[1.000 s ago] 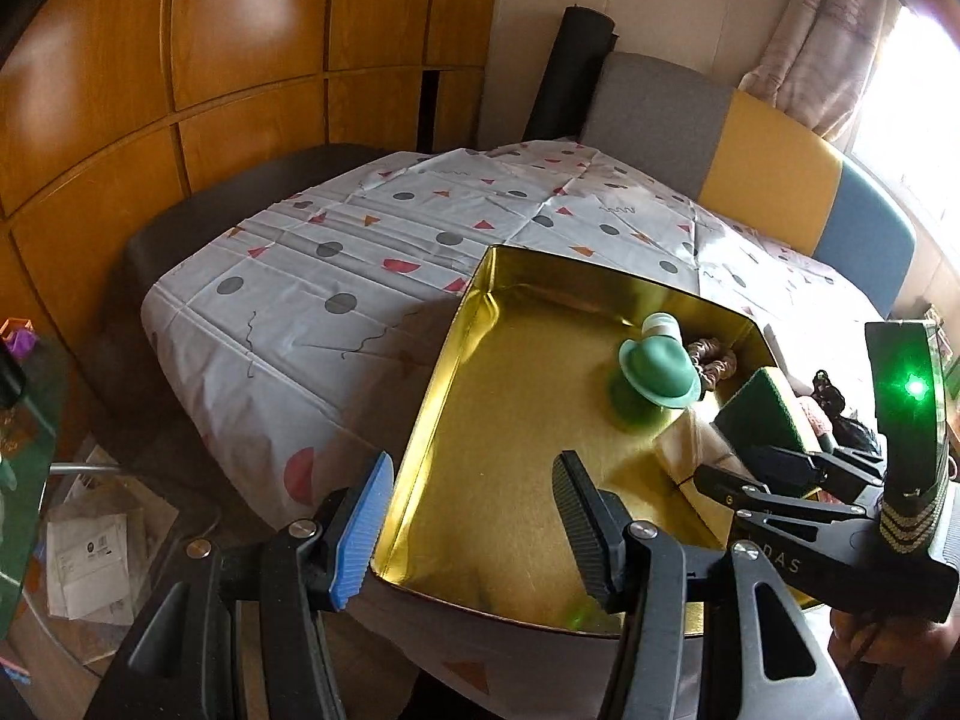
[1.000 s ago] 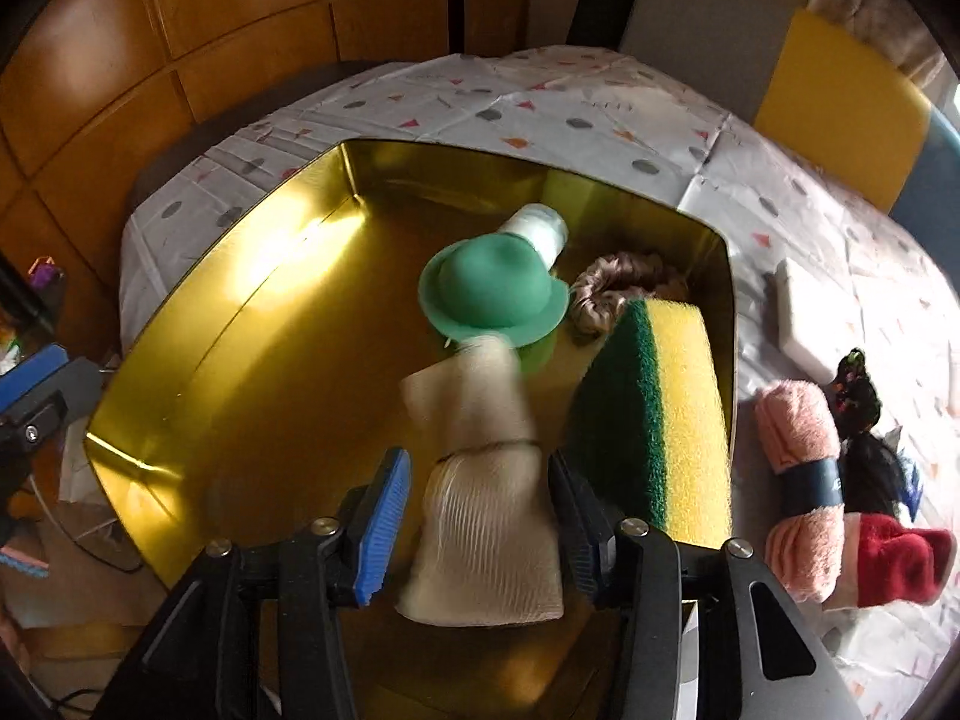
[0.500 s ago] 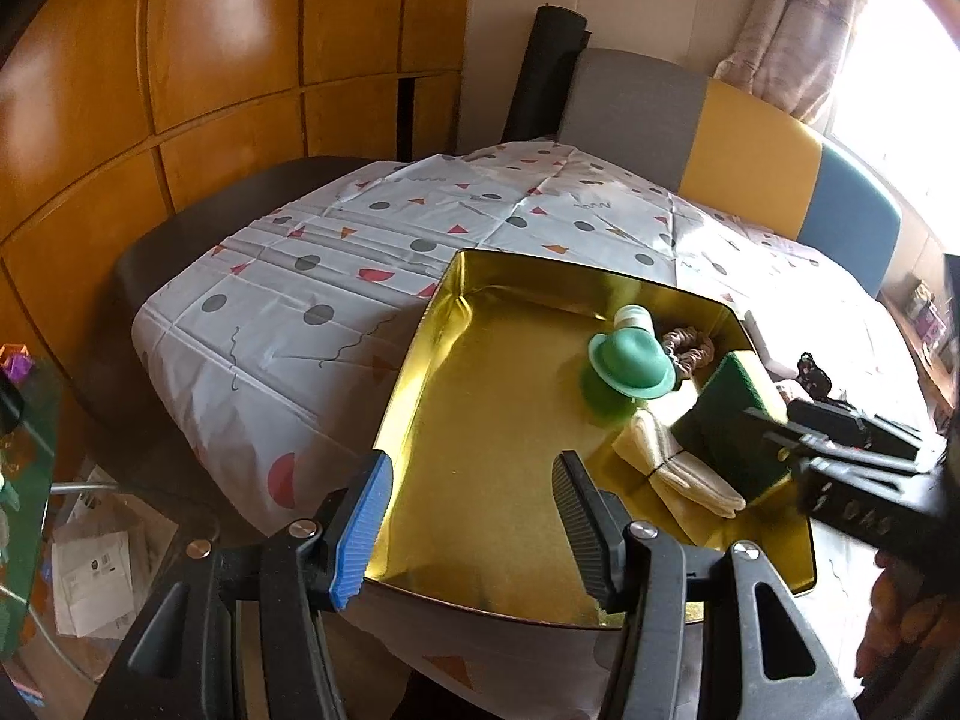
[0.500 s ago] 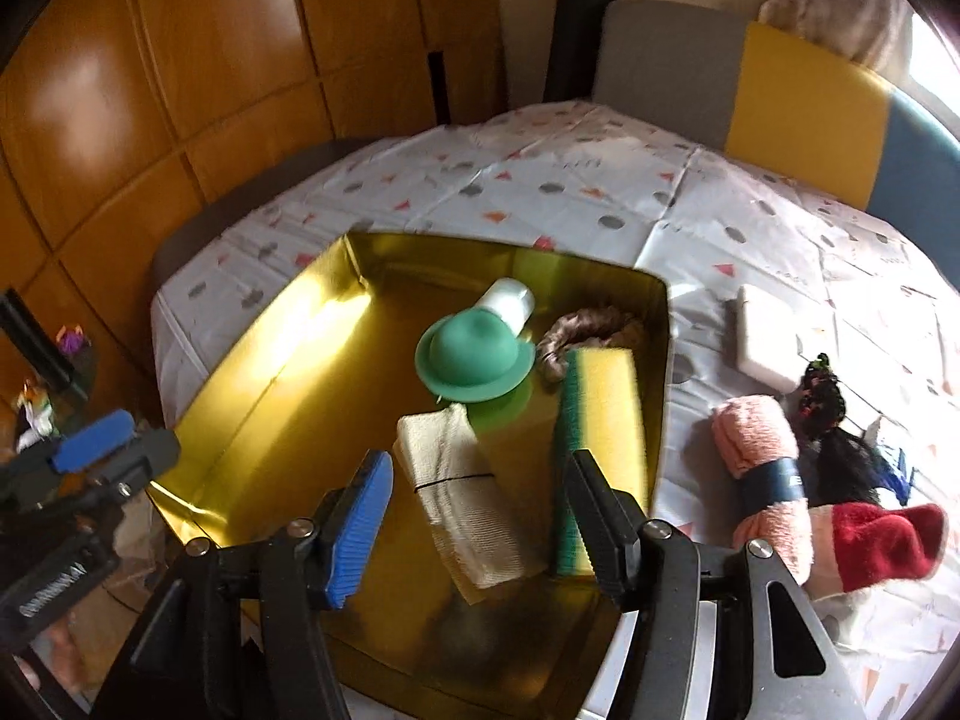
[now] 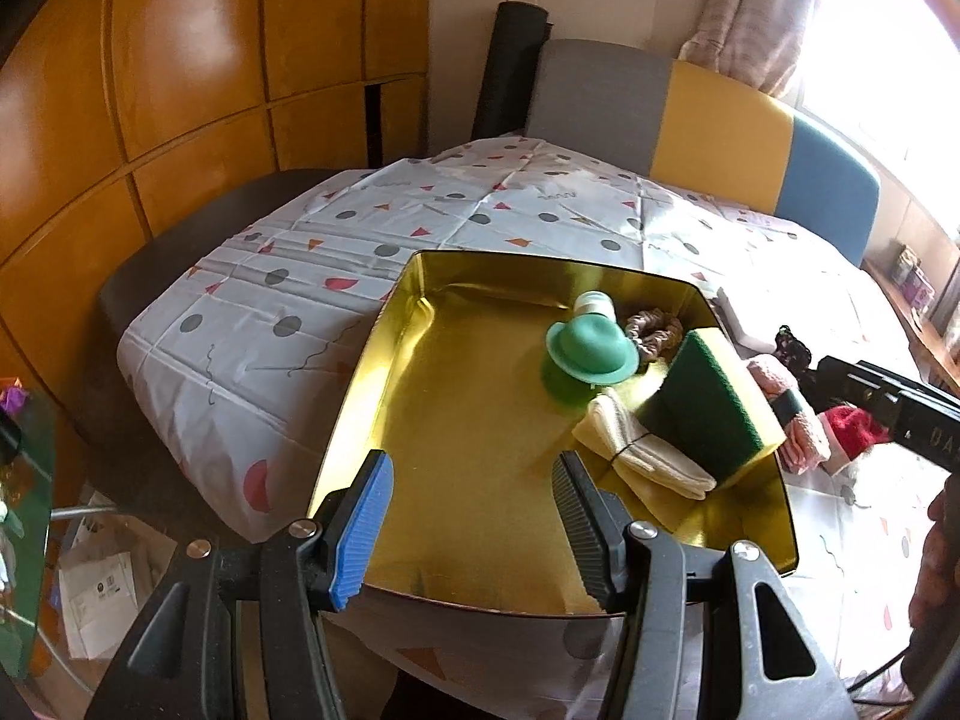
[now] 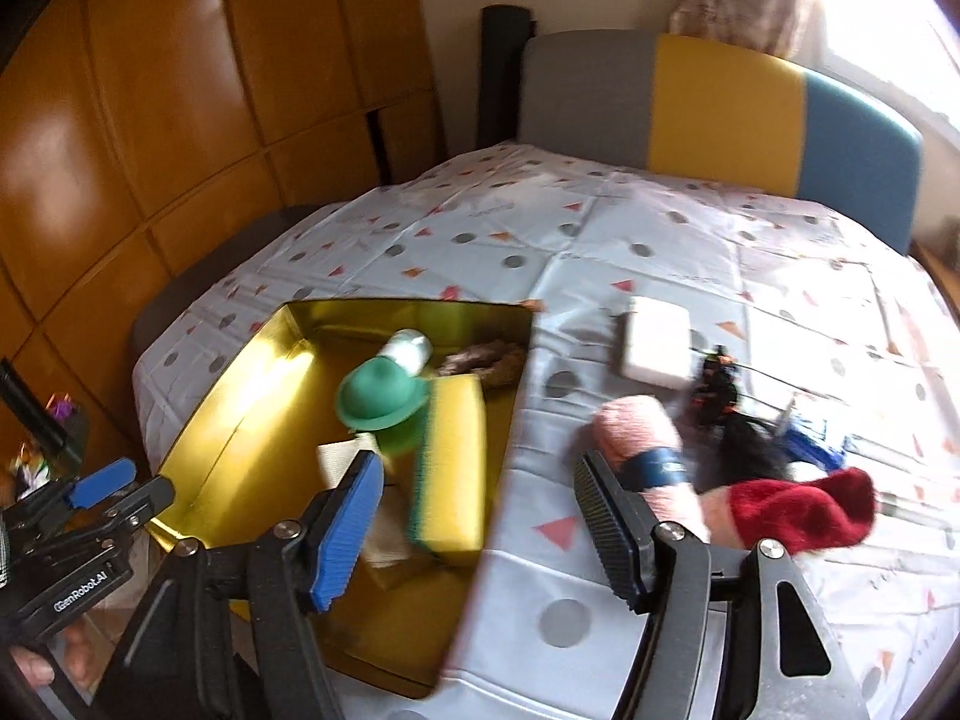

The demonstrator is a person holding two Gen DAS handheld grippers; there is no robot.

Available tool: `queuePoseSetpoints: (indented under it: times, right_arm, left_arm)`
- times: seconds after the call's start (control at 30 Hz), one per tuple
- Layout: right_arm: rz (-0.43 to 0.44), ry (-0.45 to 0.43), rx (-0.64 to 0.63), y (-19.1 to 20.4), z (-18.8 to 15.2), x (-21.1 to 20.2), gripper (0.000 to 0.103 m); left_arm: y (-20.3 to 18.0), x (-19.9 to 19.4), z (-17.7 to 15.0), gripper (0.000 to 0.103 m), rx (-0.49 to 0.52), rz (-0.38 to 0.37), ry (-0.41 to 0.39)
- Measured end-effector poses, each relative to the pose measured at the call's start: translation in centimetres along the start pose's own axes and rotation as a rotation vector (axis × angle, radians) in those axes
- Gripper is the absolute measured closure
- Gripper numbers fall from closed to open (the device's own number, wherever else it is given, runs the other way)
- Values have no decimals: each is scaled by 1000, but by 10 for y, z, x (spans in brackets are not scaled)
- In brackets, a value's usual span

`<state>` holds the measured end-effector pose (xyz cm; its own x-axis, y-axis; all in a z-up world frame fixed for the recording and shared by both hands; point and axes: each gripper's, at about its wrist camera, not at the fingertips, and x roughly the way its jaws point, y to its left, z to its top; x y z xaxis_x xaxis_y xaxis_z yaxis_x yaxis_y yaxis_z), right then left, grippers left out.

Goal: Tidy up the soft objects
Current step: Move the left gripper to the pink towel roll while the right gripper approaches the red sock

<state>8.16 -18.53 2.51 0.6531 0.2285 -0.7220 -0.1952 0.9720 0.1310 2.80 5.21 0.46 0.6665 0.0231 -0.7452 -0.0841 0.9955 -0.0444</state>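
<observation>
Cloth (image 5: 645, 459) now lies in the tin (image 5: 456, 420) beside the sponge (image 5: 708, 414); my right hand-held gripper (image 6: 480, 516) is opening, empty, lifted away. Left hand-held gripper (image 5: 471, 516) released. Pink towel (image 6: 645, 450) next, probably.

This is a lived-in home, likely a dining corner. A table wears a patterned tablecloth (image 5: 372, 252) of dots and triangles, with a padded bench back (image 5: 708, 120) in grey, yellow and blue behind it. Glossy wooden wall panels (image 5: 198, 90) line one side, and a curtain (image 5: 756, 6) hangs at a bright window. Papers (image 5: 96, 600) lie on the floor beside the table.
</observation>
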Motion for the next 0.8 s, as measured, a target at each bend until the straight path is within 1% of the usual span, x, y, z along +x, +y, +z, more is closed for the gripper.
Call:
queuePoseSetpoints:
  times: [0.2, 0.27, 0.37, 0.5, 0.57, 0.63, 0.7, 0.77, 0.8]
  right_arm:
    - [-93, -39, 67, -51, -6, -21, 30]
    - [-142, -52, 98, -74, -9, -28, 29]
    - [-218, -68, 158, -111, -14, -37, 29]
    - [-306, -83, 243, -159, -27, -47, 27]
    - [-341, -84, 289, -182, -36, -48, 26]
    - [-362, -87, 329, -200, -47, -47, 26]
    - [-367, -96, 372, -213, -60, -48, 26]
    - [-366, -65, 435, -228, -67, -44, 26]
    - [-351, -67, 462, -234, -67, -45, 26]
  left_arm:
    - [-17, -7, 8, 47, 43, -57, -20]
    - [-26, -11, 13, 47, 57, -96, -24]
    - [-41, -13, 19, 47, 82, -130, -33]
    - [-73, -18, 27, 47, 142, -197, -39]
    - [-97, -19, 32, 47, 186, -240, -33]
    - [-119, -17, 35, 47, 221, -286, -19]
    - [-142, -13, 37, 47, 252, -315, 0]
    - [-160, -6, 38, 47, 274, -326, 23]
    - [-170, -1, 38, 47, 281, -328, 39]
